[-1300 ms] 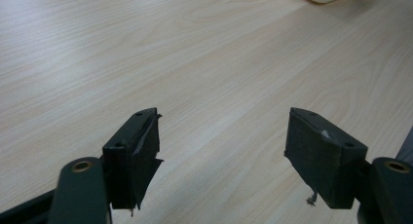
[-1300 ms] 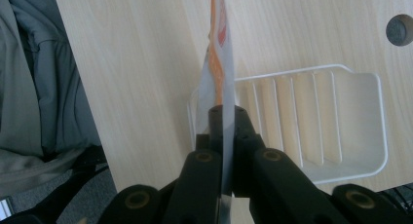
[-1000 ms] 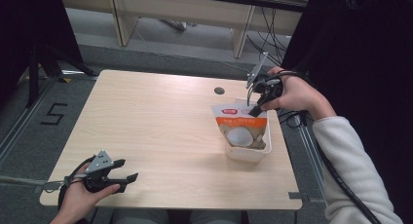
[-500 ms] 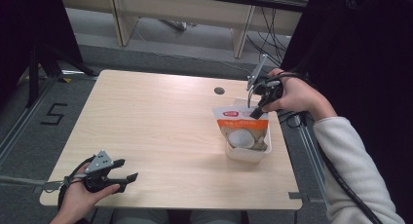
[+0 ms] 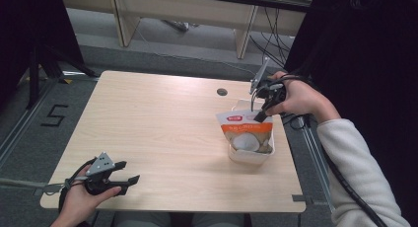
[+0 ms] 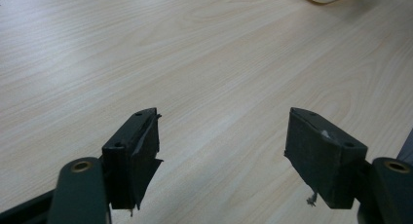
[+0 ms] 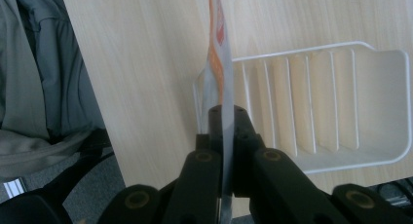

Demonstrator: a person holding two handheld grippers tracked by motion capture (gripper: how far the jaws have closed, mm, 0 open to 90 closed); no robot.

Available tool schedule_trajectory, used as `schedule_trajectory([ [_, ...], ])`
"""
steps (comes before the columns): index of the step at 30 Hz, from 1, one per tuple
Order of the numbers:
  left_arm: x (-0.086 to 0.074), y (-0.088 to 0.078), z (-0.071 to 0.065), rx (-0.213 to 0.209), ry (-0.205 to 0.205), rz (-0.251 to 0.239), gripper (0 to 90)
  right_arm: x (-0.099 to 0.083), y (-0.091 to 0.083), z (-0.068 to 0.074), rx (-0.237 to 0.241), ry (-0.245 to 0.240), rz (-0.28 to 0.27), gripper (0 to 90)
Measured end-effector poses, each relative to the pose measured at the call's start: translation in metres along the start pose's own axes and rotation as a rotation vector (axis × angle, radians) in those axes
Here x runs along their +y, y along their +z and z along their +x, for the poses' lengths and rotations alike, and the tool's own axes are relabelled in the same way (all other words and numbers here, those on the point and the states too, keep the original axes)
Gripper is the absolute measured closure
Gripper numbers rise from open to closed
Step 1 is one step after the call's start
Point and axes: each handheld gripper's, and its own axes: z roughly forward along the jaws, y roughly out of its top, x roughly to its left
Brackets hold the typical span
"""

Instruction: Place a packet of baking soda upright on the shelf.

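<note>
High view: right gripper (image 5: 258,114) pinched on the pouch's (image 5: 248,133) top edge, pouch standing in the white bin (image 5: 250,157) at the table's (image 5: 162,128) right side; left gripper (image 5: 129,173) idle at the near left corner.

Left gripper view: jaws wide, nothing between, bare wood beyond.

Right gripper view: jaws clamped on the thin pouch edge (image 7: 220,53) above the ribbed bin (image 7: 336,112). Best lowered straight down, grip kept firm until seated against the bin wall.

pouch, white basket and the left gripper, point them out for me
pouch (image 5: 245,130), high view, on its orange printed front
white basket (image 7: 341,107), right gripper view, on its ribbed inner wall
left gripper (image 5: 127,172), high view, midway between its open fingers
</note>
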Motion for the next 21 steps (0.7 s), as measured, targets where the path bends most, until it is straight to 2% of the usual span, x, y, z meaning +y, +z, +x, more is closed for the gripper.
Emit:
schedule_trajectory([
  [6, -0.0002, 0.0005, -0.0008, -0.001, -0.013, -0.007, 27.6, -0.0016, 0.0016, -0.0003, 0.003, 0.008, 0.008, 90.0],
  [9, 0.0000, 0.0000, -0.0001, -0.001, 0.002, 0.001, 27.5, -0.0023, 0.0012, -0.0005, 0.003, 0.003, 0.005, 90.0],
  [19, -0.0002, 0.0000, -0.0003, -0.001, -0.007, -0.001, 27.5, -0.0045, 0.0041, -0.0018, 0.007, 0.004, 0.010, 90.0],
  [21, 0.0000, -0.0001, 0.0001, -0.001, 0.004, 0.000, 27.5, -0.0051, 0.0056, -0.0020, 0.005, 0.001, 0.010, 90.0],
])
